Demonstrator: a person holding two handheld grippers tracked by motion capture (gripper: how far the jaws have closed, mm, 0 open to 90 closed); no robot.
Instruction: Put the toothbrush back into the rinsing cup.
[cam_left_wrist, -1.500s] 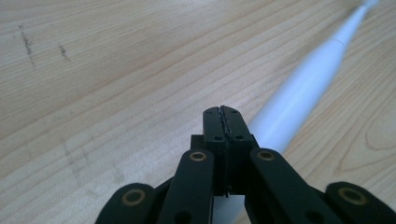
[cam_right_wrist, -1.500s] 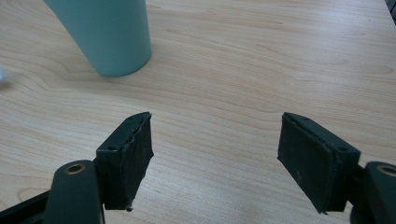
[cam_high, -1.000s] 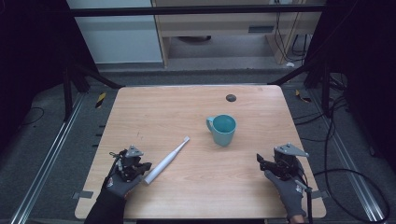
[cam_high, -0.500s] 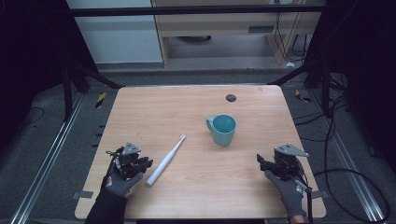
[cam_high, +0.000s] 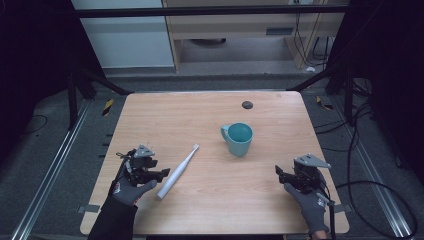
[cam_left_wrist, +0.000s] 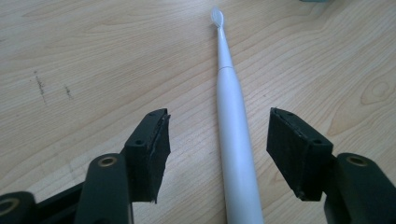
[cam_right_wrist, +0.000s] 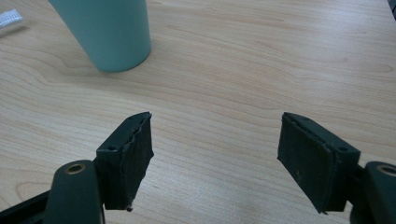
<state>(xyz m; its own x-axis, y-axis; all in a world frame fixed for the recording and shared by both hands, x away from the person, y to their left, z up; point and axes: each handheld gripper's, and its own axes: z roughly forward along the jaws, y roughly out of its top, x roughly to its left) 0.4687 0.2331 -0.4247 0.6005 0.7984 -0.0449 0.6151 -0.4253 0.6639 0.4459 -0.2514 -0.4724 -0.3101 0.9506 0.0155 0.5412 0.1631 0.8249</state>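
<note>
While lying flat on the wood-grain table, the slim white toothbrush is pointing its bristles toward the teal mug; we are straddling its smooth handle with the wide-spread left gripper, right gripper gaping too.

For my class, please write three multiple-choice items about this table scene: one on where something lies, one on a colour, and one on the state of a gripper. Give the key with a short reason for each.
1. Where does the white toothbrush lie?
A. inside the mug
B. flat on the table, between the left gripper's open jaws
C. on the floor

2. What colour is the mug?
A. red
B. black
C. teal

3. How does the right gripper stand?
A. open, holding nothing
B. shut on the mug
C. shut on the toothbrush

Key: 1 B, the left gripper view shows the handle on the wooden table between its pads; 2 C, it is teal in the high view; 3 A, the right gripper view shows spread jaws over bare wood.
</note>
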